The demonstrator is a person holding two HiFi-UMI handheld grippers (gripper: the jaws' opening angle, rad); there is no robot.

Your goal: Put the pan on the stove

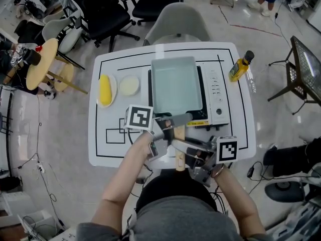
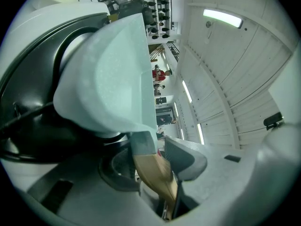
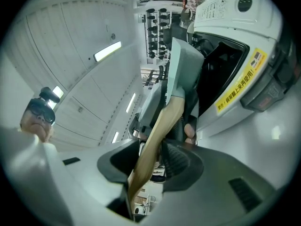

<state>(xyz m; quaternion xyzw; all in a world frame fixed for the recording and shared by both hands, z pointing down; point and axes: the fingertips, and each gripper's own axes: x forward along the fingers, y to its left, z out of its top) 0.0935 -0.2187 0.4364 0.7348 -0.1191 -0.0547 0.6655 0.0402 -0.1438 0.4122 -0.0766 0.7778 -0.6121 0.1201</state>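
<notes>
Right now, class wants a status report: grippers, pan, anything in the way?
Left gripper and right gripper both shut on pan handle. Pan over the stove. Nothing in the way.

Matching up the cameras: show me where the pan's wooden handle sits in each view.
Head view: handle low centre, just below the pan.
Left gripper view: handle bottom centre, between the jaws.
Right gripper view: handle centre, rising from the jaws.
Shared landmark: the pale green pan.

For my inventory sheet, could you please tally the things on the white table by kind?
Pale green rectangular pan: 1
Black-and-white tabletop stove: 1
Yellow plastic bottle: 1
Round white plates: 2
Yellow oblong item: 1
Total: 6
</notes>
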